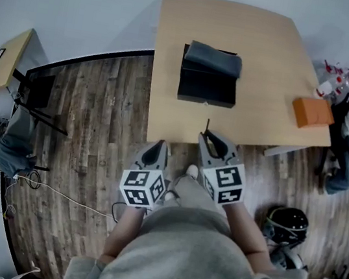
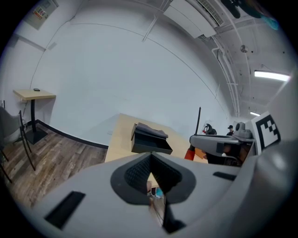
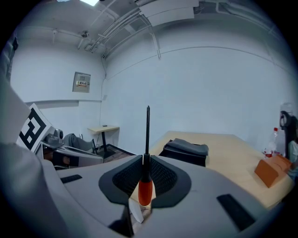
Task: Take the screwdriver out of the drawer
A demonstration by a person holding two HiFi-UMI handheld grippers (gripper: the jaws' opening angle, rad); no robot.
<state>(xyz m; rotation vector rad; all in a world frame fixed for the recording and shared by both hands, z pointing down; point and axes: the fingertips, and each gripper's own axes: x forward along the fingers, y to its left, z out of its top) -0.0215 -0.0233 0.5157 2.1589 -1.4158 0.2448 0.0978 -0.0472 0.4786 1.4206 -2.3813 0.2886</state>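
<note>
Drawer [image 1: 207, 89] topped by grey cloth [image 1: 214, 59], screwdriver [image 3: 145, 188] outside

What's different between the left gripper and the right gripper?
The right gripper is shut on a screwdriver with an orange handle, its shaft sticking up; the left gripper is shut on nothing. In the head view, the right gripper reaches farther forward than the left gripper. Both are grey.
</note>
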